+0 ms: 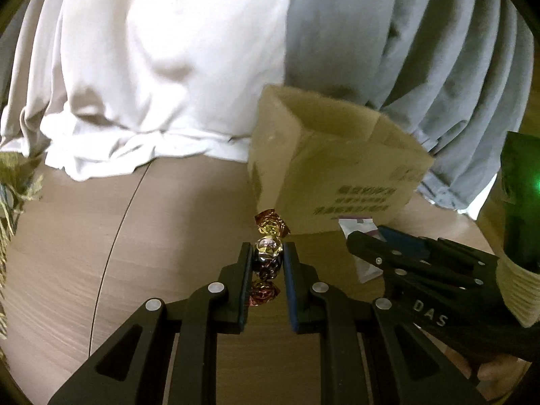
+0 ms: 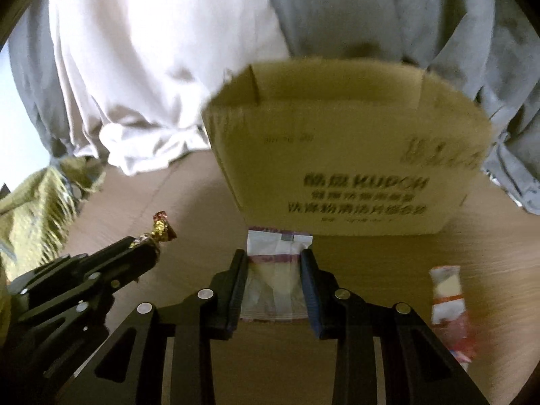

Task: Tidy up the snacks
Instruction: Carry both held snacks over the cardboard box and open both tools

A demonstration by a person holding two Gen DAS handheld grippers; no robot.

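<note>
While the open cardboard box [image 2: 341,155] is standing just ahead, the left gripper [image 1: 268,256] is clenching a foil-wrapped candy [image 1: 268,253] between its pads, and the right gripper [image 2: 272,263] is pinching a clear snack packet [image 2: 275,270] by its sides.

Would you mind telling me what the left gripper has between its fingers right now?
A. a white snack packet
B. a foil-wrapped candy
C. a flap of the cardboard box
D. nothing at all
B: in the left wrist view the left gripper is shut on the foil-wrapped candy, whose twisted ends stick out above and below the fingers; the white packet is in the right gripper.
</note>
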